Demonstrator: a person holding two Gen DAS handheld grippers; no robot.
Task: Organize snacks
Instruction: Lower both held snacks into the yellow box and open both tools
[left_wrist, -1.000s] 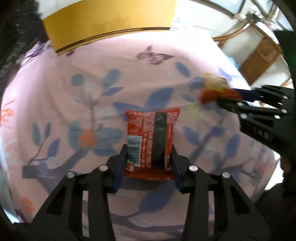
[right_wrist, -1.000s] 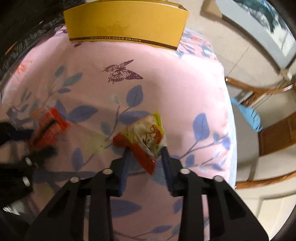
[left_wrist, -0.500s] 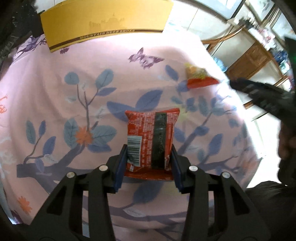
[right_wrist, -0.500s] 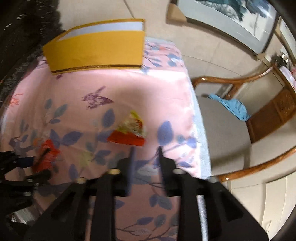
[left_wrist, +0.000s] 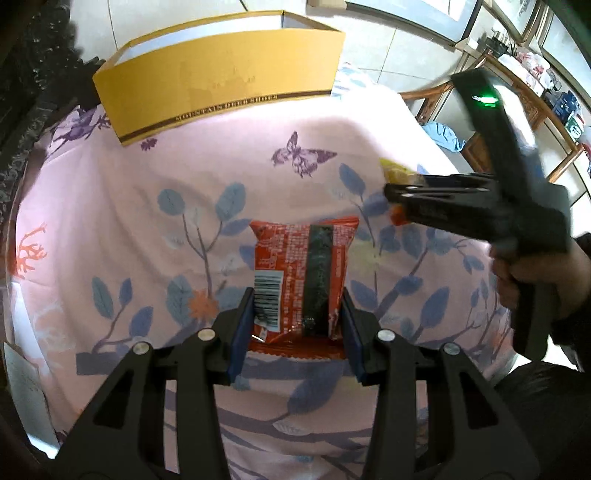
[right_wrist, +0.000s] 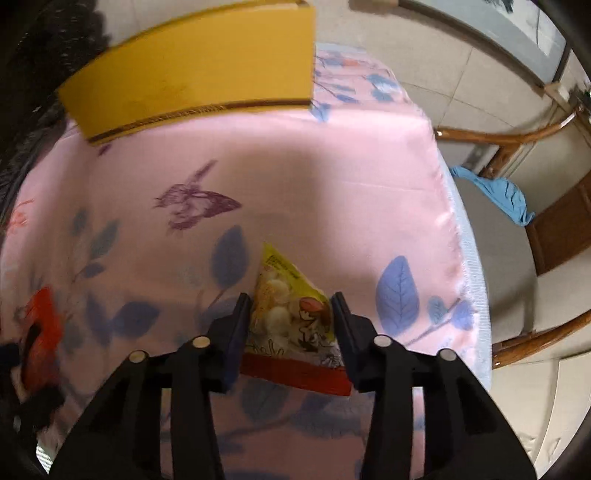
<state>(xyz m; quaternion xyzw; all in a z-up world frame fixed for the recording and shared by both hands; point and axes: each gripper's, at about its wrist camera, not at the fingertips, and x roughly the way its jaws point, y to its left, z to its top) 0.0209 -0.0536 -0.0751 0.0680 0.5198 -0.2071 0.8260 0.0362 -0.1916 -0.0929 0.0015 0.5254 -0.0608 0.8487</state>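
Here, the left gripper (left_wrist: 297, 317) is clamped on a red snack packet (left_wrist: 301, 275), its blue-lined pads pressing the packet's two long sides near the barcode end, with the packet's far edge pointing toward a yellow cardboard box (left_wrist: 221, 92). The packet is held above a pink tablecloth (left_wrist: 129, 206) printed with blue leaves and a purple butterfly (left_wrist: 301, 157).

The right gripper (right_wrist: 291, 321) is closing around a yellow triangular snack bag (right_wrist: 291, 314) with a red bottom strip. The bag sits between the fingers, whose inner faces lie right at its two sides; whether they press on it yet I cannot tell. It lies on the cloth to the right of centre, near the table's right edge, its pointed tip toward the box.

In the left wrist view, the right gripper reaches in from the right with a green light lit on its body, and a hand (left_wrist: 532, 280) holds its handle.

The open-topped box stands at the far edge of the table. Beyond the right edge, a wooden chair (right_wrist: 517, 147) carries a blue cloth (right_wrist: 502, 194).
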